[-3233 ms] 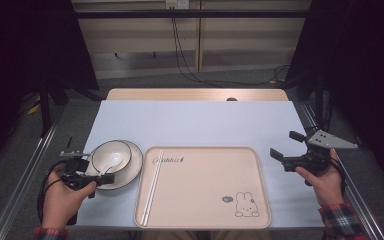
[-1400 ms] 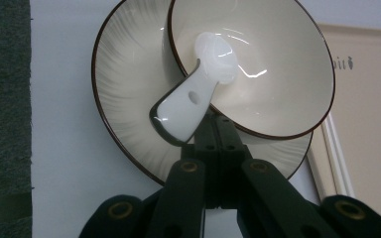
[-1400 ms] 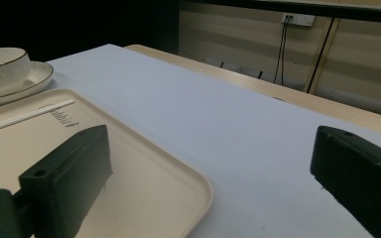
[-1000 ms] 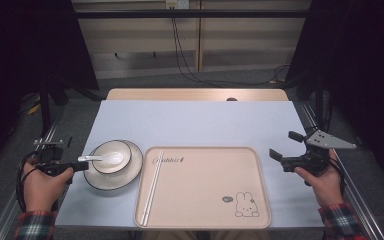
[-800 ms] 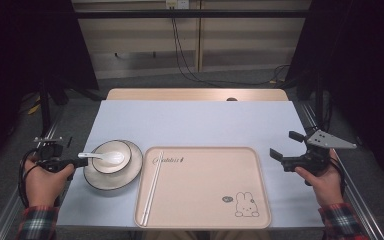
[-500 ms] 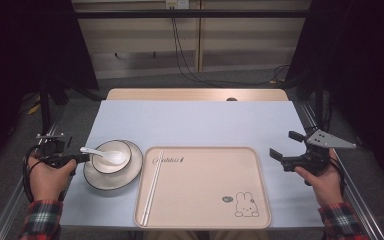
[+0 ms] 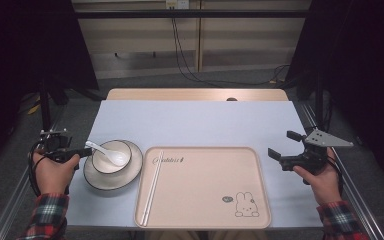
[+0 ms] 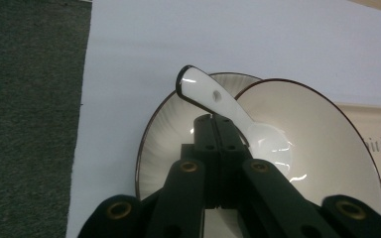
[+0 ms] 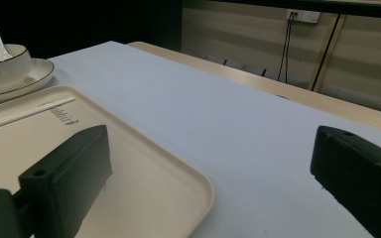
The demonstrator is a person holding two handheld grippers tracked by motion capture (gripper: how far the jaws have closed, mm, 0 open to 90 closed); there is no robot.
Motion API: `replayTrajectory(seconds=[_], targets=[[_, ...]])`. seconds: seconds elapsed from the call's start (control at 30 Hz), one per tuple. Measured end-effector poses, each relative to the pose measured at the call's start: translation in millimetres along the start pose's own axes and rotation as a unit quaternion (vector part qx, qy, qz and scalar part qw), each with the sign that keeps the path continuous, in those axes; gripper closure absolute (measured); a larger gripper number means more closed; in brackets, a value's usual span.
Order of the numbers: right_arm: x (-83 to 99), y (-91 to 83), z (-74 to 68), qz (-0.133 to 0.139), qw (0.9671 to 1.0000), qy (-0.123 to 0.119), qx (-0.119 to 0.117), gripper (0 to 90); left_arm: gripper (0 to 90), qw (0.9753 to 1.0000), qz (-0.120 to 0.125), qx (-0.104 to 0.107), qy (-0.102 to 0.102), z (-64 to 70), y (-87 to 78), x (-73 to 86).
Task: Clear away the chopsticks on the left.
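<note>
The spoon [image 7: 106, 152] is white and shiny with a dark rim. It lies in the bowl [image 7: 125, 152], on a plate [image 7: 135, 170]. The left gripper [image 7: 82, 153] is closed with nothing in it, beside the handle. The right gripper [image 7: 286, 145] is wide open by the tray [image 7: 260, 200].

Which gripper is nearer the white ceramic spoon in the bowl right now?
Left. The left gripper sits at the white ceramic spoon, its jaws shut by the handle. The right gripper is open, across the beige tray at the table's right edge.
</note>
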State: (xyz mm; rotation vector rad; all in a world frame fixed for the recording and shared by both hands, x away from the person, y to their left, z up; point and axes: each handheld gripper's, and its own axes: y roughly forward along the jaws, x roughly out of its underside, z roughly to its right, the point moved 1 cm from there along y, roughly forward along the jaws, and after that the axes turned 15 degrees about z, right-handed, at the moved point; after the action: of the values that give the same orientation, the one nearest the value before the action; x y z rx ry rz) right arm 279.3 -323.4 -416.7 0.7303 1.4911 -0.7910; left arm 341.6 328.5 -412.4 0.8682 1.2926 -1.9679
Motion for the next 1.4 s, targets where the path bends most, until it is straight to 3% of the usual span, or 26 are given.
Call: replayTrajectory(seconds=[0.2,0.47,0.8,1.03,1.3,1.4], targets=[[1.3,1.7,1.3,-0.002,1.0000,-0.002,-0.002,1.8,87.1,0.9999,0.005,-0.006,-0.008,-0.8,-1.4,2.0],[1.4,1.4,2.0,-0.003,1.0000,0.001,0.001,1.7,83.0,1.0000,0.003,-0.005,-0.005,-2.5,-8.7,6.1],[0.7,2.1,-0.9,-0.003,1.0000,-0.001,-0.005,1.8,74.4,0.9994,0.027,0.006,-0.019,-0.7,-21.9,7.4],[1.5,8.7,-2.6,-0.004,0.9999,0.000,-0.010,1.9,61.6,0.9981,0.051,0.005,-0.035,-1.3,-26.2,10.3],[0.7,7.4,-3.1,-0.002,1.0000,-0.003,-0.004,1.9,29.3,0.9950,0.098,-0.005,-0.021,-3.0,-19.3,13.9],[0.4,7.5,-4.1,-0.001,1.0000,-0.001,-0.007,1.9,25.2,0.9942,0.104,-0.002,-0.028,-2.0,-16.0,15.8]])
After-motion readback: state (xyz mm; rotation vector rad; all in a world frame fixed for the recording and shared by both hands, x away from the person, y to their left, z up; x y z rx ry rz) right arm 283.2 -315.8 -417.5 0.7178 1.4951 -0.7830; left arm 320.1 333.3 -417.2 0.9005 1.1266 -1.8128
